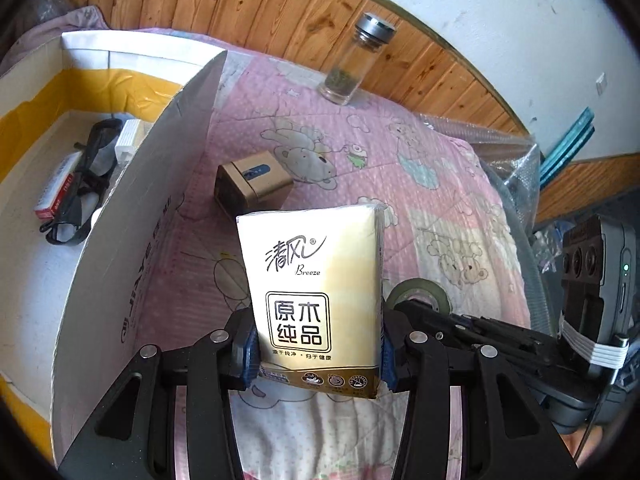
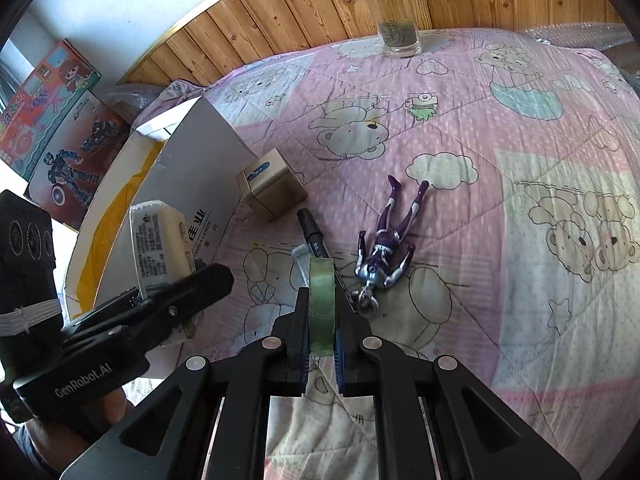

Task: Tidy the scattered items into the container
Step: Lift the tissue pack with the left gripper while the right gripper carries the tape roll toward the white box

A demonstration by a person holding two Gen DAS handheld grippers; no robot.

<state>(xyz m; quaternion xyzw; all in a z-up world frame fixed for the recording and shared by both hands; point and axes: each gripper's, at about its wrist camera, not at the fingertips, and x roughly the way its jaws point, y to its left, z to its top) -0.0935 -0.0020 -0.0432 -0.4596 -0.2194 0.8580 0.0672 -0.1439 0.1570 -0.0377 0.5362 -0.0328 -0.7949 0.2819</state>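
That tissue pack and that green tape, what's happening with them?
A person is tidying things off the bed into the cardboard box. The left gripper has the tissue pack clamped between its jaws, next to the box. The right gripper is shut on the green tape roll. Glasses already lie in the box. A small tan box, a marker, a toy figure and a glass bottle are on the blanket.

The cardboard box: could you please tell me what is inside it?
Inside the box lie black glasses, a red-and-white pack and a white plug-like item. The near wall hides the rest of the floor.
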